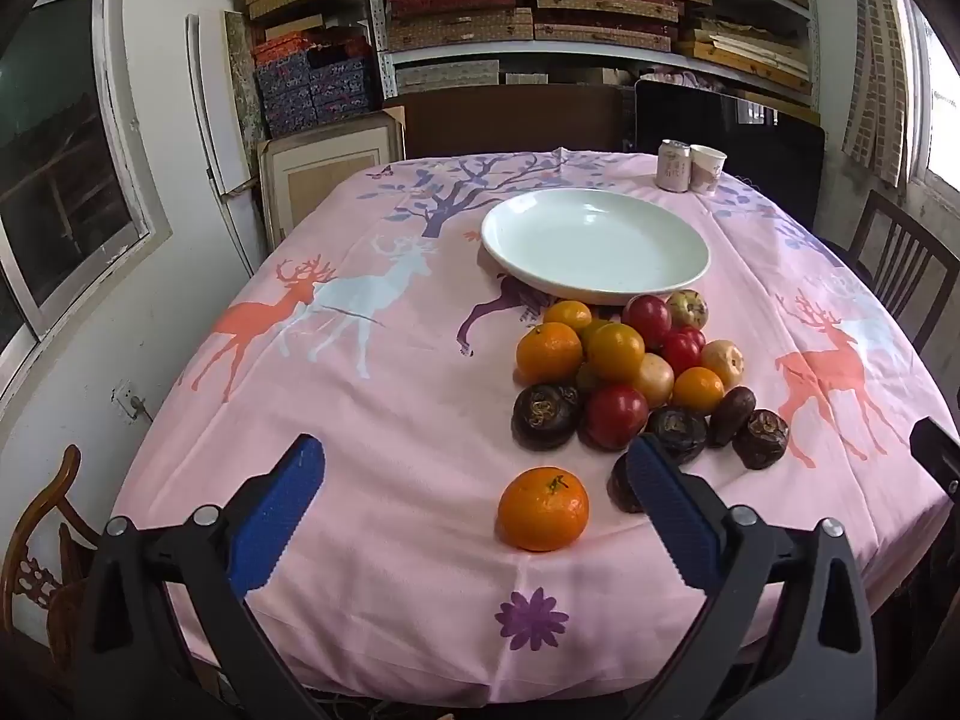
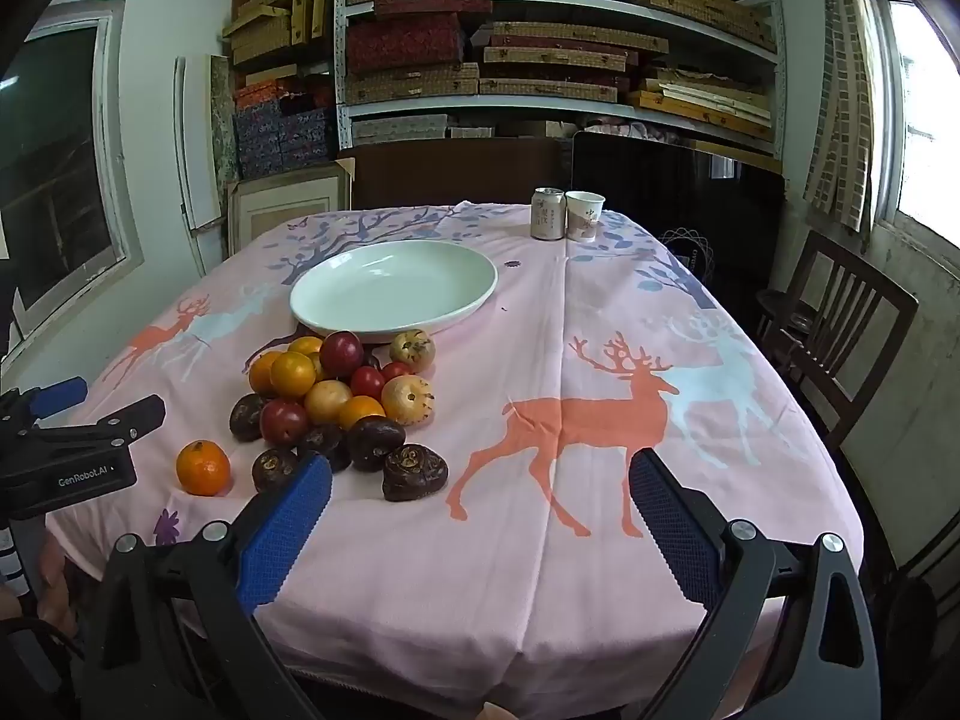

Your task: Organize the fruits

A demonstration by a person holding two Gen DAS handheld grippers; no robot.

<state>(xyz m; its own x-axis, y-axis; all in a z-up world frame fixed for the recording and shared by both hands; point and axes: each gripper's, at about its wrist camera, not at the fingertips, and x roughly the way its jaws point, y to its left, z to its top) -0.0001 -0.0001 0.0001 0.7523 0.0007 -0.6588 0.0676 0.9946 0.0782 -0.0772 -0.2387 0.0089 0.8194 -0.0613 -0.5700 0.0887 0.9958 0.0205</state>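
Observation:
An empty white plate (image 1: 594, 246) (image 2: 393, 291) lies on the pink deer tablecloth. Just in front of it is a pile of fruit (image 1: 636, 372) (image 2: 336, 396): oranges, red and yellow fruits, and dark brown water chestnuts. One orange (image 1: 543, 508) (image 2: 203, 468) lies apart, nearer the front edge. My left gripper (image 1: 474, 492) is open and empty, with the lone orange between its blue fingers; it also shows at the left of the right wrist view (image 2: 102, 414). My right gripper (image 2: 480, 510) is open and empty above bare cloth, right of the pile.
A drink can (image 1: 673, 164) (image 2: 548, 213) and a paper cup (image 1: 706, 169) (image 2: 583, 215) stand at the table's far right. Wooden chairs stand at the right (image 2: 834, 330) and at the lower left (image 1: 42, 546). Shelves of boxes (image 2: 540, 48) fill the back wall.

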